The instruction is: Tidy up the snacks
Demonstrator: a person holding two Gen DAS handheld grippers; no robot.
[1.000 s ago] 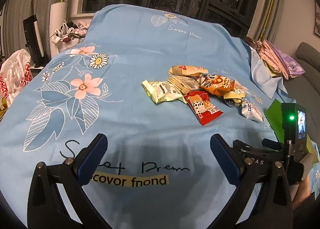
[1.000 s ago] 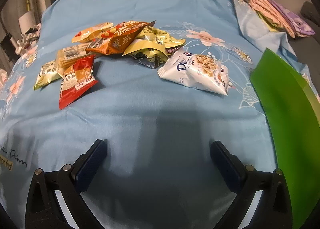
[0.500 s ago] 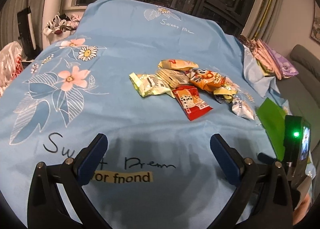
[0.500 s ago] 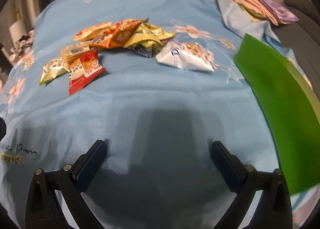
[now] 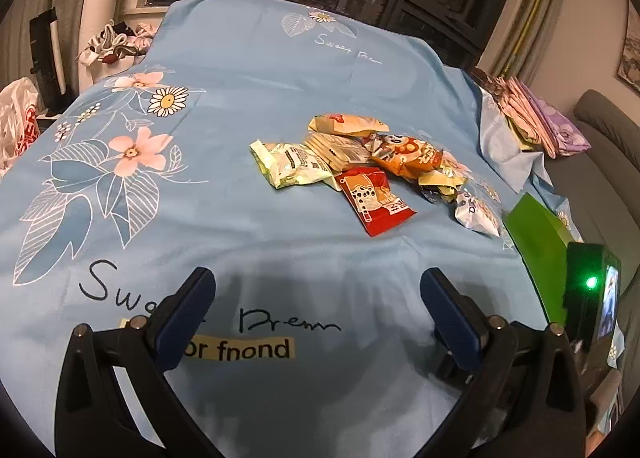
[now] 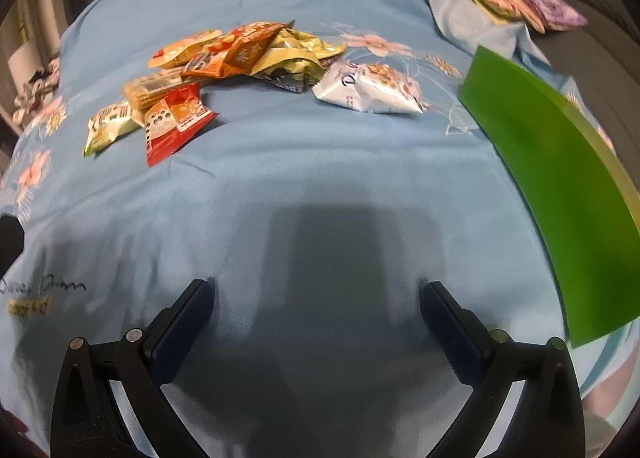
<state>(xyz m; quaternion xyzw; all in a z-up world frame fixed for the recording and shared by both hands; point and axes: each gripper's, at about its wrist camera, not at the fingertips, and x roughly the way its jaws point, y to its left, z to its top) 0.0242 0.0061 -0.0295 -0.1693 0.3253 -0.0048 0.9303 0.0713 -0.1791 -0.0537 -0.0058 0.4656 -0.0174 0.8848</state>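
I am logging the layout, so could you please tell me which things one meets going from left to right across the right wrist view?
Pale green packet → red packet → orange packet → white packet → green board.

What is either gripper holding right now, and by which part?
Nothing. The left gripper and right gripper are both open over bare blue cloth, short of the snack packets.
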